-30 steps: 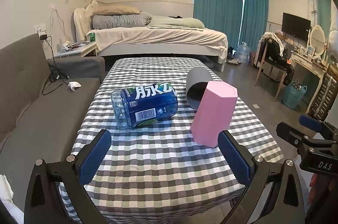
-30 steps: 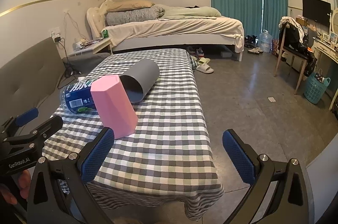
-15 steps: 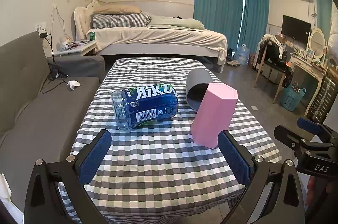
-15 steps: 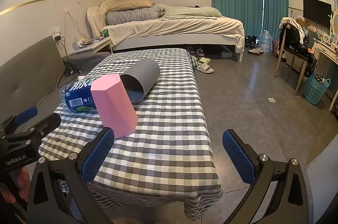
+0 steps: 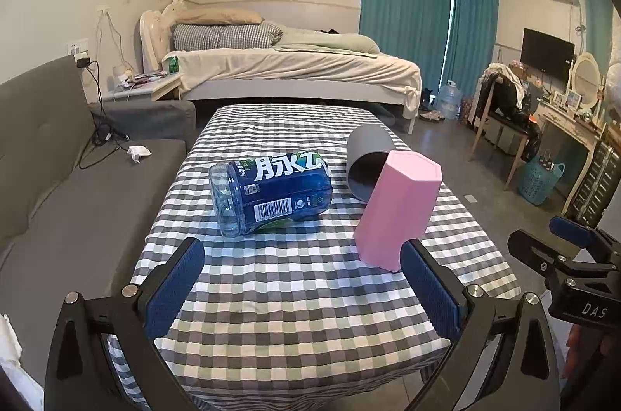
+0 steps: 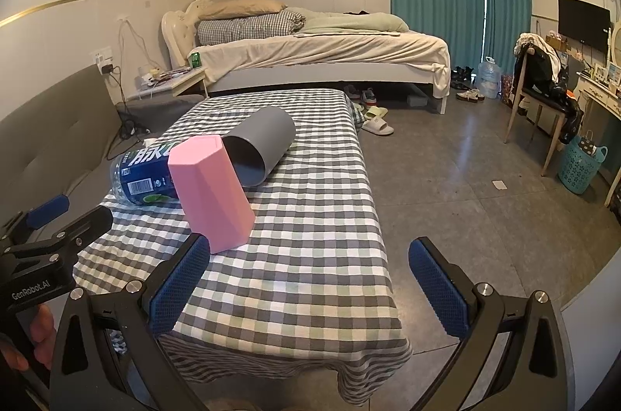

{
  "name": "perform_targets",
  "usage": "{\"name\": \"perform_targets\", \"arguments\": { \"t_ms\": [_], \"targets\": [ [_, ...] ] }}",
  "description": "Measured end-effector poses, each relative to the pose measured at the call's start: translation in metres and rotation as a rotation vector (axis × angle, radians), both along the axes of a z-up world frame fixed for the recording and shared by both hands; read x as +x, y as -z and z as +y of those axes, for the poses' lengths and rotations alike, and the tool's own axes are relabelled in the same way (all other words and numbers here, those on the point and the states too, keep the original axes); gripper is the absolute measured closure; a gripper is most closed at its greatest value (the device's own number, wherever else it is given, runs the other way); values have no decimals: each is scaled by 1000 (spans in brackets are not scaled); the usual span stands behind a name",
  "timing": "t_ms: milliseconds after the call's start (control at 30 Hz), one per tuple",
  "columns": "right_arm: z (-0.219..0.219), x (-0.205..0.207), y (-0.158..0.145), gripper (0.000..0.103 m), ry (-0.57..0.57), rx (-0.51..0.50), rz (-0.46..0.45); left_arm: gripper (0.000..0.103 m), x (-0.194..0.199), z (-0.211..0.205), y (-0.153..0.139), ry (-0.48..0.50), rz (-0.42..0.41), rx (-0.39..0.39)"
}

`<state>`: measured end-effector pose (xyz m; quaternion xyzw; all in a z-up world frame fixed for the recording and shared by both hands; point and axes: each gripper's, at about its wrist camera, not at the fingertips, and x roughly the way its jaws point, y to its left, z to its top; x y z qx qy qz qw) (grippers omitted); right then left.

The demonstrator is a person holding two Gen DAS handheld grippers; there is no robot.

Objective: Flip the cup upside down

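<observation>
A pink faceted cup (image 5: 398, 209) stands on the checked table (image 5: 295, 298), its narrow end down and its closed wide end up; it also shows in the right wrist view (image 6: 211, 191). A grey cup (image 5: 366, 162) lies on its side behind it, its mouth facing me (image 6: 258, 147). My left gripper (image 5: 304, 288) is open and empty above the table's near edge, in front of the pink cup. My right gripper (image 6: 306, 288) is open and empty at the table's near right corner.
A blue labelled bottle (image 5: 271, 191) lies on its side left of the cups. A grey sofa (image 5: 58, 178) runs along the table's left. A bed (image 5: 295, 69) stands behind. A chair (image 6: 543, 100) and a basket (image 6: 580, 164) are at the right.
Both grippers have drifted very slightly; the view has hardly shifted. The cups and the bottle have not moved.
</observation>
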<state>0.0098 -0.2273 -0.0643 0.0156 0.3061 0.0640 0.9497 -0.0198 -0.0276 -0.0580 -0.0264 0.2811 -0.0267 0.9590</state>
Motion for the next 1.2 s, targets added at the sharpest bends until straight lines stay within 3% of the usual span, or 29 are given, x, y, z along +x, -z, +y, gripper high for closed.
{"name": "perform_targets", "arguments": {
  "t_ms": [1200],
  "targets": [
    [1, 2, 5, 0, -4, 1, 21, 0, -1, 0, 1, -5, 0, 2]
  ]
}}
